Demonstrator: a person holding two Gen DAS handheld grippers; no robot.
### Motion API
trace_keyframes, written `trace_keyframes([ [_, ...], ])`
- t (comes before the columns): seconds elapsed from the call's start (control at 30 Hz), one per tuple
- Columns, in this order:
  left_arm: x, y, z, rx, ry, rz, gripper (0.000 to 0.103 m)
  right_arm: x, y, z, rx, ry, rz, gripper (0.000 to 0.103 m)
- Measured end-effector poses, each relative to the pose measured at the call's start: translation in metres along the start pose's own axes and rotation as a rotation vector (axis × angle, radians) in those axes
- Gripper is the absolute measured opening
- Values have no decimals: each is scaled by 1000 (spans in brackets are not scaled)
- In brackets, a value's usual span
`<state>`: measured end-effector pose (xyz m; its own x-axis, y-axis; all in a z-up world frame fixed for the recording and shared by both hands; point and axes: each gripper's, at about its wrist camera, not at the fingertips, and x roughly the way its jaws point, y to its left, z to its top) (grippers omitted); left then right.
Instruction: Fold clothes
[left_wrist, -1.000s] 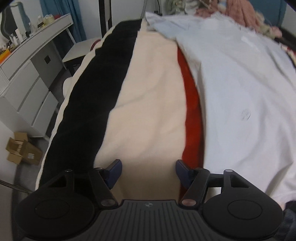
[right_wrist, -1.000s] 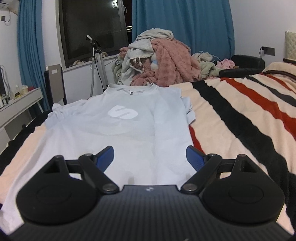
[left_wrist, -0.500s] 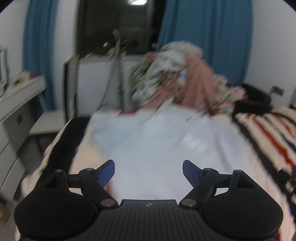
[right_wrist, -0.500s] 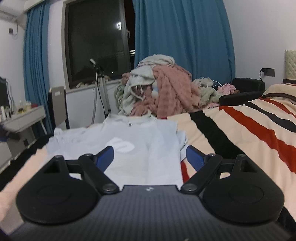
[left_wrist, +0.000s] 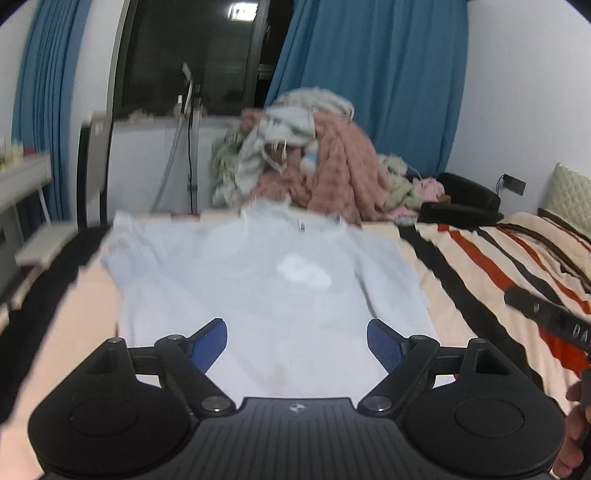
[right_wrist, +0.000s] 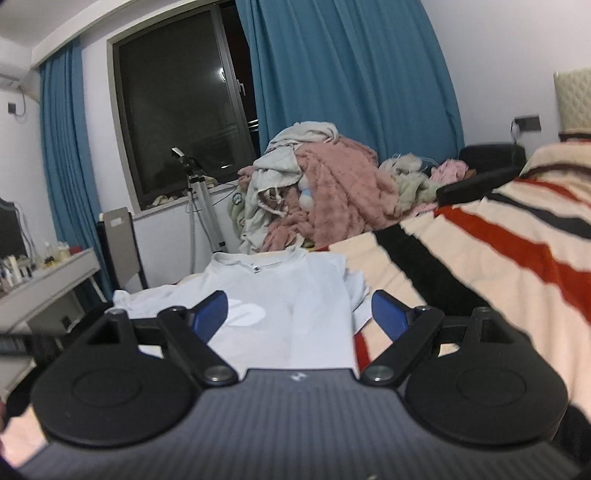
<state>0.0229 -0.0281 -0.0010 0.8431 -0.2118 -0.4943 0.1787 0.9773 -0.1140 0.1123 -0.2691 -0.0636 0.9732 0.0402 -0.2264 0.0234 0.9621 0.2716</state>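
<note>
Hovering low over the near hem, the left tongs (left_wrist: 296, 341) have swung up from a steep downward look at the bed's edge a second ago to a level view along the garment; blue pads spread apart, holding nothing. Right tongs (right_wrist: 298, 312) likewise apart and empty, and tilted slightly higher than a second ago. Pale blue T-shirt (left_wrist: 258, 288) lies flat, front up, on the striped blanket (left_wrist: 491, 266), collar at the far end, white logo (left_wrist: 304, 271) showing. Its right sleeve looks tucked over already, left sleeve still spread toward the bed's edge. Judgement: both tongs now line up on the shirt, so a fold is about to start, none gripped yet. Beyond the collar, a heap of clothes (right_wrist: 314, 184), then tripod (right_wrist: 195, 199), dark window, blue curtains (right_wrist: 351, 74).
</note>
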Motion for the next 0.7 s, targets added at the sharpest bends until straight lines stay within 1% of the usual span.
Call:
trace_keyframes([
  [0.03, 10, 14, -3, -6, -3, -6, 84, 1, 3, -1, -12, 0, 0, 86],
  [0.07, 13, 21, -5, -1, -6, 3, 85, 2, 6, -3, -28, -1, -1, 86],
  [0.13, 15, 28, -5, 10, -14, 26, 85, 5, 11, -6, -50, -3, -6, 86],
  [0.3, 33, 52, -4, 5, -16, 30, 86, 12, 15, -13, -56, 11, -14, 86],
  [0.33, 35, 55, -4, 5, -17, 28, 86, 13, 16, -14, -58, 13, -14, 85],
  [0.4, 34, 56, -4, 3, -19, 26, 87, 14, 17, -16, -59, 19, -19, 79],
  [0.47, 34, 57, -4, -1, -18, 27, 87, 16, 15, -17, -49, 27, -19, 80],
  [0.53, 33, 57, -5, -5, -21, 34, 87, 20, 11, -18, -27, 33, -19, 80],
  [0.6, 31, 57, -5, -8, -31, 45, 87, 29, 2, -20, 25, 41, -18, 80],
  [0.7, 28, 56, -5, -11, -47, 62, 88, 58, -21, -24, 165, 87, -25, 80],
])
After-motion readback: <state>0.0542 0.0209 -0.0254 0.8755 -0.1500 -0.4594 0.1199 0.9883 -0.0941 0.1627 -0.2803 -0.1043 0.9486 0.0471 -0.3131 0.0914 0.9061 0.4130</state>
